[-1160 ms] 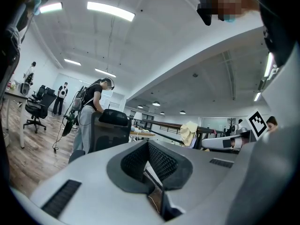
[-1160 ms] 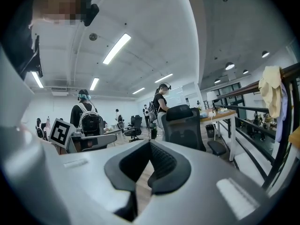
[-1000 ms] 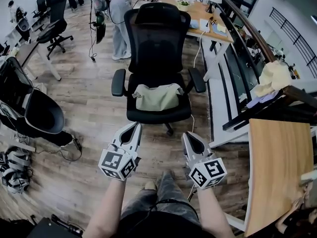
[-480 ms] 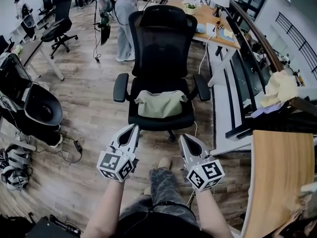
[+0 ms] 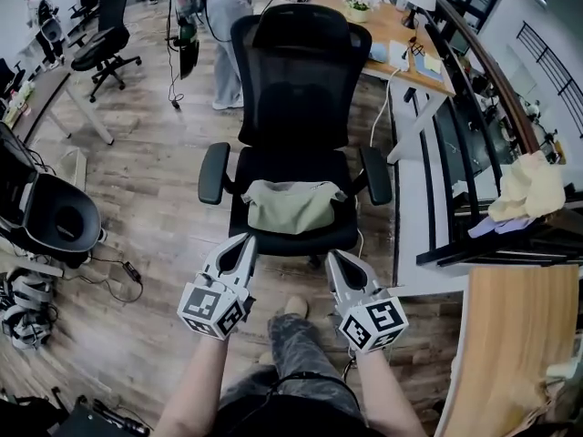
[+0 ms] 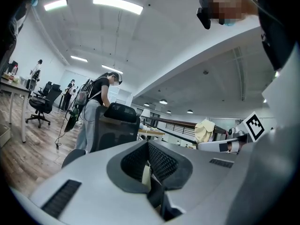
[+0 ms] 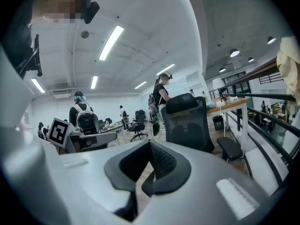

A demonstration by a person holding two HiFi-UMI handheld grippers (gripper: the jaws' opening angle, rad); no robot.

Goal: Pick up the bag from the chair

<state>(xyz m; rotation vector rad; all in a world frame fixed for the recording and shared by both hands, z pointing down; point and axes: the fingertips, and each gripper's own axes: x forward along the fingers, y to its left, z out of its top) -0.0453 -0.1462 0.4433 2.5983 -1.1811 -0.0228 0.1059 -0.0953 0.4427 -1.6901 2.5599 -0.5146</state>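
The step in hand looks like the approach: nothing is gripped yet. The bag, a soft olive one, lies across the middle of the chair seat, between the two armrests, with a bare strip of seat along the front edge.

The left gripper is held just short of the seat's front edge towards its left corner, and the right gripper likewise towards its right corner, both pointing at the chair. Each has its jaws pressed together with nothing between them.

The next move probably calls for spreading the jaws, carrying them over the front edge and down onto the bag, and closing on a fold of fabric at each end. The cloth looks limp, so a shallow pinch may slip. The chair is on casters and could roll if pushed.

The floor is wood plank in an open office. A person stands behind the chair at a desk with a lamp, and more chairs stand far left.
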